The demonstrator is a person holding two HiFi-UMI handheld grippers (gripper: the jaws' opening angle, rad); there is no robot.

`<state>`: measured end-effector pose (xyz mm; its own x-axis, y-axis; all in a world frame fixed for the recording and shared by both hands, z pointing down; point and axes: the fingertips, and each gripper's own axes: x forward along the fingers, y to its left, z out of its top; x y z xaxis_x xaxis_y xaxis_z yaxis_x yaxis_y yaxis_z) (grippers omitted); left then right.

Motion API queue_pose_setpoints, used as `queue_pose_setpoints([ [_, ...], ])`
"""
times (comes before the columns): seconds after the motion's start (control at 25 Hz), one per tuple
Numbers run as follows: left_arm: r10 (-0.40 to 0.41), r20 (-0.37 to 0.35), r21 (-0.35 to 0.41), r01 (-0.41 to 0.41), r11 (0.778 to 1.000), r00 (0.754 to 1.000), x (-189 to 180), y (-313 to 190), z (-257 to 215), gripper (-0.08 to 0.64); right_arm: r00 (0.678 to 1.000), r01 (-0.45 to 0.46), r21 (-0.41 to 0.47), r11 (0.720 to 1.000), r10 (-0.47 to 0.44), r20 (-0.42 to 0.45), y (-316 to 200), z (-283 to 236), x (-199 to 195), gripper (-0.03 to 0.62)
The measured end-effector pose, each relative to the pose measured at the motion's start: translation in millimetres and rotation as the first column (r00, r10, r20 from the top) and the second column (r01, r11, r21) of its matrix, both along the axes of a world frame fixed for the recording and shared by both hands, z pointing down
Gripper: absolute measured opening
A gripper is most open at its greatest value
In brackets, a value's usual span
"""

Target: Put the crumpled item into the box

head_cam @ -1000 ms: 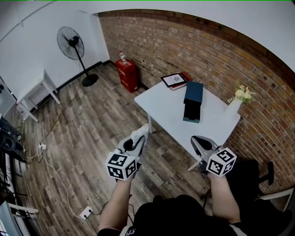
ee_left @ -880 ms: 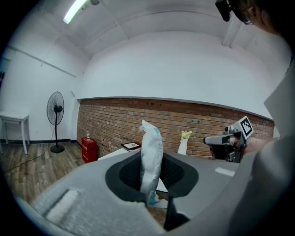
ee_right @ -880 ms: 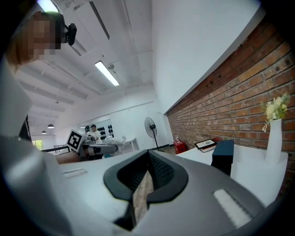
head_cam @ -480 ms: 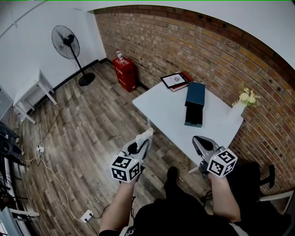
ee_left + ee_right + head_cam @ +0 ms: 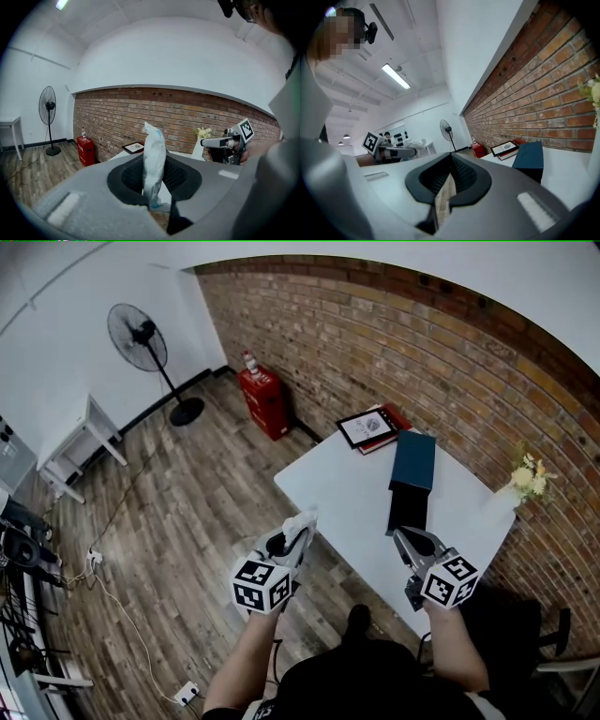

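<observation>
A crumpled white item with blue print point(image 5: 153, 161) stands upright between the jaws of my left gripper point(image 5: 155, 180), which is shut on it. In the head view the left gripper point(image 5: 292, 538) hangs over the floor just off the near left edge of the white table point(image 5: 337, 488), and the item point(image 5: 306, 518) sticks out of its tip. A dark teal box point(image 5: 412, 465) lies on the table, its open black end point(image 5: 406, 507) facing me. My right gripper point(image 5: 403, 538) hovers by the table's near edge just short of the box point(image 5: 529, 157); its jaws point(image 5: 449, 176) are shut and empty.
A framed picture on a red book point(image 5: 367, 427) lies at the table's far corner. A vase of flowers point(image 5: 527, 482) stands at its right end by the brick wall. On the wooden floor are a red cabinet point(image 5: 265, 395), a standing fan point(image 5: 142, 338), a small white table point(image 5: 82, 439) and cables point(image 5: 122, 615).
Both grippers have come closer to the table and the box. The left one still holds the crumpled item; the right one stays shut.
</observation>
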<state>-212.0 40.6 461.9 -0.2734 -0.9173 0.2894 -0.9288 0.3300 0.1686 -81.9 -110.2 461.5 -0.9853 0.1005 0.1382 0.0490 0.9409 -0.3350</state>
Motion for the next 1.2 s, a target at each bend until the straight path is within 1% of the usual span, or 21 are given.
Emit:
queue_pose_setpoints([
  [0.24, 0.006, 0.006, -0.037, -0.005, 0.999, 1.0, -40, -52, 2, 0.067, 1.0, 0.001, -0.051, 0.999, -0.001, 0.0, -46, 12, -32, 0.0],
  [0.4, 0.029, 0.01, -0.041, -0.028, 0.999, 1.0, -54, -84, -2, 0.067, 1.0, -0.015, -0.068, 0.998, 0.015, -0.011, -76, 22, -43, 0.0],
  [0.52, 0.051, 0.008, -0.049, -0.051, 0.998, 0.999, -61, -102, 0, 0.067, 0.999, -0.028, -0.073, 0.997, 0.026, -0.022, -89, 25, -53, 0.0],
  [0.68, 0.099, -0.004, -0.051, -0.099, 0.994, 0.995, -71, -121, 7, 0.067, 0.998, -0.059, -0.073, 0.996, 0.056, -0.042, -98, 32, -59, 0.0],
  [0.88, 0.165, -0.005, -0.03, -0.165, 0.986, 0.986, -102, -140, 11, 0.067, 0.989, -0.136, -0.064, 0.989, 0.131, -0.071, -107, 38, -77, 0.0],
  [1.04, 0.241, 0.005, -0.008, -0.241, 0.971, 0.971, -133, -154, 7, 0.067, 0.979, -0.197, -0.028, 0.98, 0.194, -0.066, -107, 30, -103, 0.0],
  [1.2, 0.307, 0.015, 0.006, -0.308, 0.952, 0.951, -169, -161, -1, 0.067, 0.966, -0.252, -0.02, 0.967, 0.251, -0.062, -102, 23, -137, 0.0],
])
